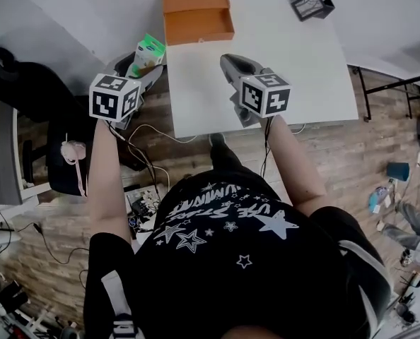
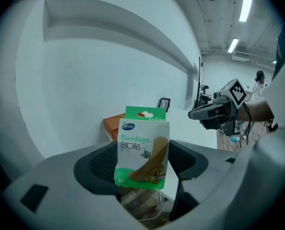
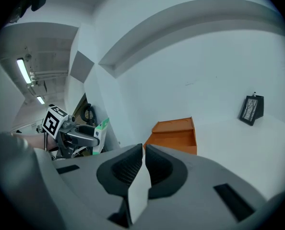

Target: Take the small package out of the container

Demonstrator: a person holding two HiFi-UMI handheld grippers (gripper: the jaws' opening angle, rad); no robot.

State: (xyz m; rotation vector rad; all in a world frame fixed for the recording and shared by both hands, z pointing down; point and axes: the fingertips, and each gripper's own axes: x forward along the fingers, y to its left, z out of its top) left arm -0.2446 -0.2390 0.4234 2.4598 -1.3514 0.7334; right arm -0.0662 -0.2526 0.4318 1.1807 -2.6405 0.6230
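Observation:
The small package [image 2: 142, 150] is a green and white bandage packet. It stands upright between the jaws of my left gripper [image 2: 143, 169], which is shut on it. From the head view the package [image 1: 148, 50] and left gripper [image 1: 146, 68] hang just off the white table's left edge, apart from the orange container [image 1: 196, 13] at the table's far side. My right gripper [image 1: 229, 63] hovers over the table's middle with its jaws shut and nothing in them; in its own view the right gripper [image 3: 144, 153] points toward the orange container [image 3: 173, 135].
A white table [image 1: 281, 69] holds a small black picture frame [image 1: 312, 4] at its far right. A black chair [image 1: 54, 133] and cables [image 1: 150, 168] lie on the wooden floor to the left. A white wall rises behind the table.

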